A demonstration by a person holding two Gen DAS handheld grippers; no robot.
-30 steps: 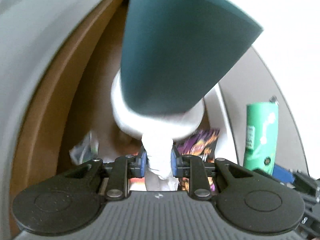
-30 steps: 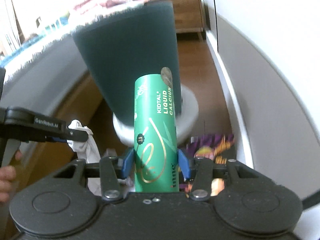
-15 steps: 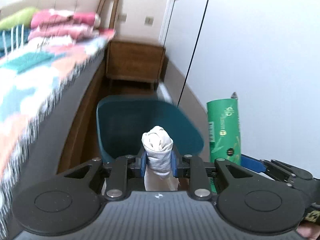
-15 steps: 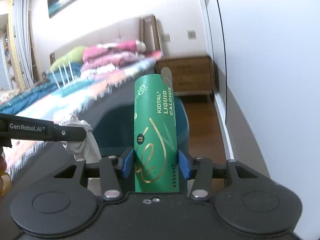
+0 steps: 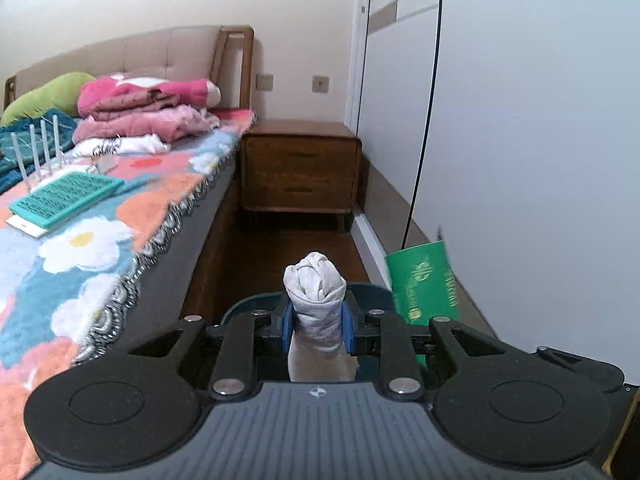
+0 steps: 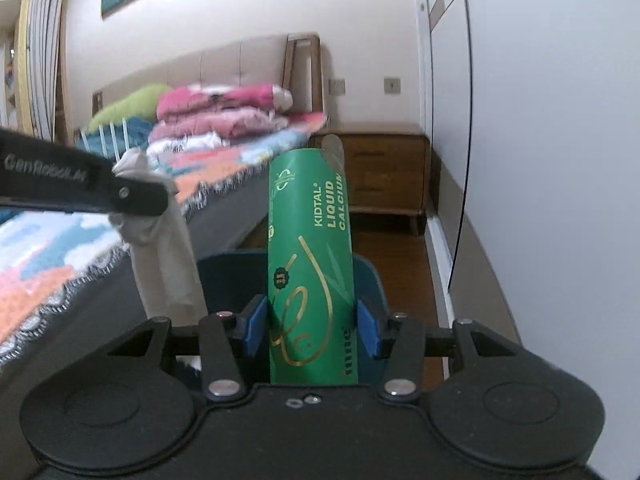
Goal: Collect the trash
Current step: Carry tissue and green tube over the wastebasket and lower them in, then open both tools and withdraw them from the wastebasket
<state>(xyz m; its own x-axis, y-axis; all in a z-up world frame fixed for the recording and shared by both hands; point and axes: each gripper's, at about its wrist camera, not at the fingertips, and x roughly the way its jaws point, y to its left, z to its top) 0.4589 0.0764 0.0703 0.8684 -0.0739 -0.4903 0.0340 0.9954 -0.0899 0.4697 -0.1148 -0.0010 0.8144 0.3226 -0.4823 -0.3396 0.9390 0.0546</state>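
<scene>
My left gripper (image 5: 314,325) is shut on a crumpled white tissue wad (image 5: 315,288) that sticks up between its blue pads. My right gripper (image 6: 311,326) is shut on an upright green cardboard tube (image 6: 310,264) labelled liquid calcium. Both are held above a dark teal trash bin (image 6: 370,280), whose rim shows just behind the jaws in each view (image 5: 248,304). In the left wrist view the green tube (image 5: 426,284) stands to the right. In the right wrist view the left gripper's finger (image 6: 80,192) and the hanging tissue (image 6: 164,248) are at the left.
A bed (image 5: 80,232) with a flowered blanket, folded pink clothes (image 5: 140,108) and a teal router (image 5: 60,196) runs along the left. A wooden nightstand (image 5: 300,168) stands ahead. White wardrobe doors (image 5: 520,160) line the right, with a narrow wooden floor strip (image 6: 400,260) between.
Both grippers rose and tilted up, keeping hold of the tissue and the tube. The bin, which filled the views a second ago, has sunk to the lower edge behind the jaws.
</scene>
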